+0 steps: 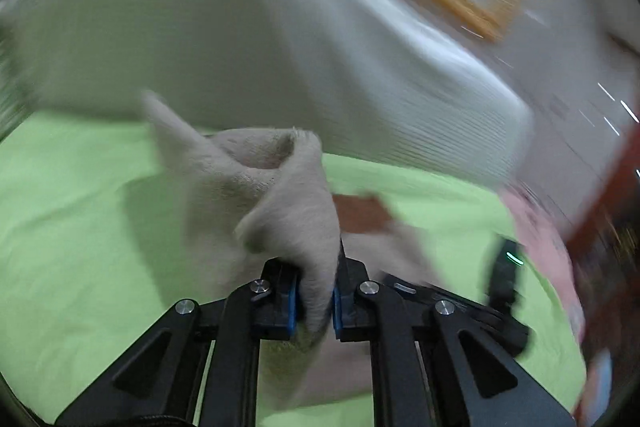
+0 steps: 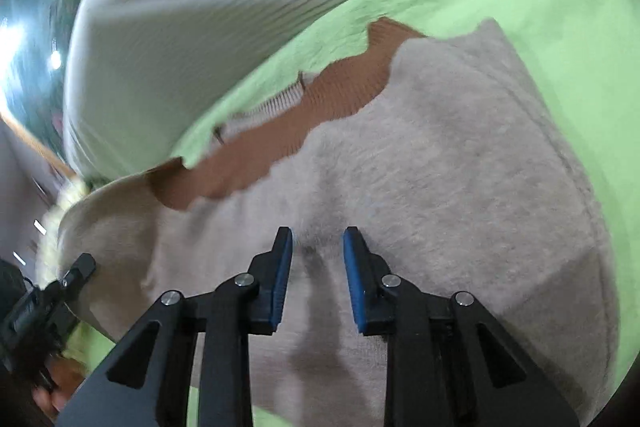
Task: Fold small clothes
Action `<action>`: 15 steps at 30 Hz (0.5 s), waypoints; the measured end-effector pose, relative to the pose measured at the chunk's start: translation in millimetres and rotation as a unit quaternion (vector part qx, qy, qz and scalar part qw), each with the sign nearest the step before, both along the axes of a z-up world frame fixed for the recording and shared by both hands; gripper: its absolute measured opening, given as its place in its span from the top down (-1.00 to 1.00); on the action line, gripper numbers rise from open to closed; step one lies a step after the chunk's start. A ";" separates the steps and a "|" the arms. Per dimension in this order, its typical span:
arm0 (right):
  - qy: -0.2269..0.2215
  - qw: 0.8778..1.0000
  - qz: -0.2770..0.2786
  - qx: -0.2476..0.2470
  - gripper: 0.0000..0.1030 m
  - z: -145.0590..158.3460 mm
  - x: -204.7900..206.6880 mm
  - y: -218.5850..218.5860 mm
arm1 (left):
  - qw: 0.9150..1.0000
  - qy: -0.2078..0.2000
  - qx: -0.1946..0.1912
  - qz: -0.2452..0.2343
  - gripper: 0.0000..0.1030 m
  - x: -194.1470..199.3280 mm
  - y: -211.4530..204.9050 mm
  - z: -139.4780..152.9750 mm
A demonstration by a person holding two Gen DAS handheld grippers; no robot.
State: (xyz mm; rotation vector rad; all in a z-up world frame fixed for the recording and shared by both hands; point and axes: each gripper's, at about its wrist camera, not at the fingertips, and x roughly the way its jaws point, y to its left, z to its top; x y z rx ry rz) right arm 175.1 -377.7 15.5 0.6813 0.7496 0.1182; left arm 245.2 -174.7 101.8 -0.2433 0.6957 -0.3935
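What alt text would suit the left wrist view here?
The left gripper is shut on a bunched fold of a fuzzy beige garment, lifting it above a light green sheet. A white ribbed pillow lies behind; the picture is motion-blurred.

No legible text or labels

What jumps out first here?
The left gripper, bottom centre of its view, is clamped on a bunched fold of the beige garment lifted off the green sheet. In the right view, the right gripper is open above that garment's flat body, below its brown collar. A white ribbed pillow fills the top.
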 end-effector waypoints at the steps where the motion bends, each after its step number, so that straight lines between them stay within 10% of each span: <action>1: -0.009 1.000 -0.005 0.013 0.43 3.6 -4.2 -7.3 | 0.999 0.009 0.006 -0.048 0.72 2.6 -24.5 -2.7; 6: -0.026 0.994 -0.037 0.100 0.40 -0.1 -22.6 -51.8 | 0.981 0.092 0.068 -0.155 0.52 -1.3 -108.3 -71.3; 15: -0.041 0.985 -0.017 0.168 0.03 -4.6 -25.3 -63.9 | 0.991 0.117 -0.013 -0.067 -0.09 -25.1 -23.0 -78.9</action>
